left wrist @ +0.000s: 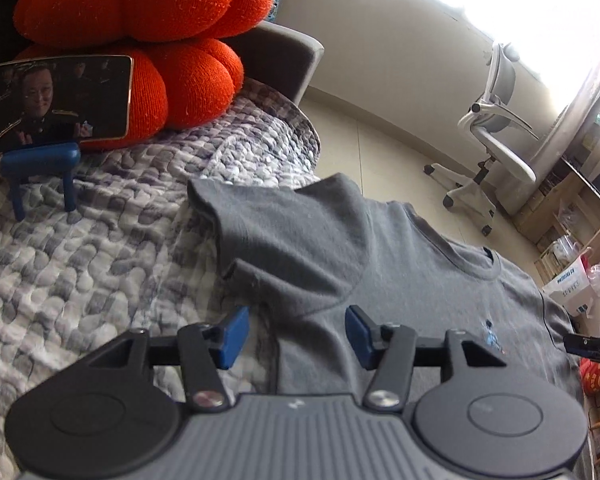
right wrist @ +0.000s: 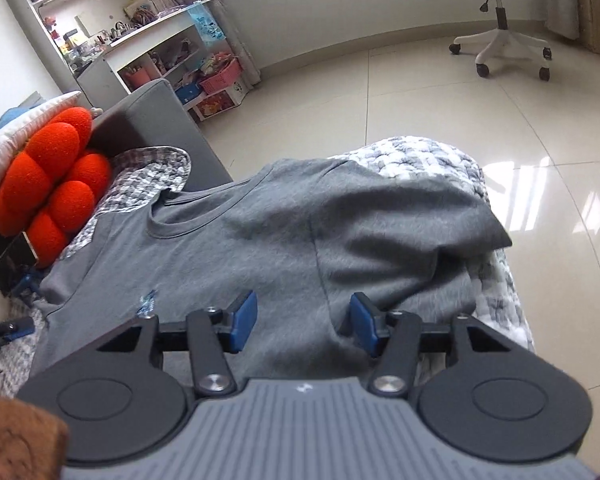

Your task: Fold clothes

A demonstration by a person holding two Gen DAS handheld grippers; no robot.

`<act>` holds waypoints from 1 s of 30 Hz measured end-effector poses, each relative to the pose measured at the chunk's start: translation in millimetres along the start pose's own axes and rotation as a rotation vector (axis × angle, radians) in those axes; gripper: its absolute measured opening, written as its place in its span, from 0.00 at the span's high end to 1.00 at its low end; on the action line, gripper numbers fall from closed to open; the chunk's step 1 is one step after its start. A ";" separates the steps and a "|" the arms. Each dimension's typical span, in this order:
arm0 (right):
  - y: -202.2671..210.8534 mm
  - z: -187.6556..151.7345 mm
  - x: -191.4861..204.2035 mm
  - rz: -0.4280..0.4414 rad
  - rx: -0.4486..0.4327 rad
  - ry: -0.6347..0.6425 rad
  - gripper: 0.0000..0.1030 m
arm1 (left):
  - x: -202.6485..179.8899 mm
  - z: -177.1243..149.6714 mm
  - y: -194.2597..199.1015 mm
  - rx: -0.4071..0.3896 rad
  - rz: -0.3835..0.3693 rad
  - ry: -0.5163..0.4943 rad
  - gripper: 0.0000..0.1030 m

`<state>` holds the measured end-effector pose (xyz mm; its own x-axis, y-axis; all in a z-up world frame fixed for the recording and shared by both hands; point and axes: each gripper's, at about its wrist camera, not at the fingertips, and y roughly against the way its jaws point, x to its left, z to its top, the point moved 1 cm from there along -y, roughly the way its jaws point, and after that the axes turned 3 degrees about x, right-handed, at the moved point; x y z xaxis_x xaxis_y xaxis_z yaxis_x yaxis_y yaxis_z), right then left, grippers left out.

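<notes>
A grey T-shirt [left wrist: 380, 280] lies face up on a quilted bed cover, its neckline [left wrist: 472, 268] toward the far edge and a small blue emblem on the chest. Its left sleeve [left wrist: 260, 220] is folded in over the body. My left gripper [left wrist: 296, 332] hovers open above the shirt's left side, with nothing between its blue pads. In the right wrist view the same T-shirt [right wrist: 240, 256] has its right sleeve [right wrist: 412, 216] folded inward. My right gripper [right wrist: 303, 322] stands open above the shirt's right side, its jaws empty.
An orange knitted cushion [left wrist: 148, 36] and a tablet [left wrist: 56, 100] on a blue stand sit at the head of the bed. The checked bed cover [left wrist: 80, 264] ends at a tiled floor [right wrist: 420, 92]. A white office chair [right wrist: 500, 8] and shelves [right wrist: 112, 20] stand beyond.
</notes>
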<state>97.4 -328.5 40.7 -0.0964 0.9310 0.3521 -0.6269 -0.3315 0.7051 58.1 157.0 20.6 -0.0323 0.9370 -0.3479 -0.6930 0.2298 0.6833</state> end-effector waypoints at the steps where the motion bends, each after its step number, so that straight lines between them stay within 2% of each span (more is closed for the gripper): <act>1: -4.4 3.1 -2.5 -0.029 -0.005 0.006 0.46 | 3.2 4.2 -5.0 -0.002 0.003 0.015 0.47; 4: -18.1 14.7 -11.8 -0.087 -0.024 0.015 0.46 | 9.3 11.9 -19.8 -0.015 -0.001 0.043 0.47; 6: -24.2 21.7 -18.8 -0.113 -0.045 0.018 0.54 | 12.0 13.4 -28.0 -0.024 -0.004 0.051 0.47; 11: -37.3 39.7 -29.6 -0.153 -0.071 0.000 0.57 | 16.7 16.5 -40.0 -0.055 0.006 0.050 0.47; 12: -40.3 43.9 -29.7 -0.175 -0.072 0.008 0.57 | 17.6 17.6 -40.6 -0.063 0.021 0.044 0.50; 15: -48.8 52.5 -32.5 -0.236 -0.070 0.017 0.57 | 21.3 15.8 -41.7 -0.070 0.035 0.027 0.69; 20: -57.5 54.4 -33.6 -0.294 -0.068 0.060 0.56 | 22.9 11.2 -41.0 -0.083 0.039 0.004 0.72; 23: -56.7 58.7 -39.7 -0.354 -0.087 0.009 0.52 | 21.1 11.8 -40.7 -0.086 0.045 -0.008 0.72; 26: -51.6 56.5 -38.5 -0.358 -0.106 -0.002 0.52 | 24.4 14.9 -41.5 -0.083 0.018 0.027 0.64; 28: -46.6 53.2 -33.4 -0.361 -0.127 0.018 0.52 | 23.3 18.3 -42.8 -0.086 -0.021 0.048 0.44; 30: -44.0 51.2 -30.1 -0.353 -0.140 0.031 0.51 | 17.5 21.1 -48.5 -0.082 -0.018 0.042 0.35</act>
<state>167.4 -349.8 30.7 0.1223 0.9891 0.0824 -0.7248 0.0323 0.6882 106.4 167.8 -5.1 -0.0482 0.9204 -0.3880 -0.7506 0.2228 0.6220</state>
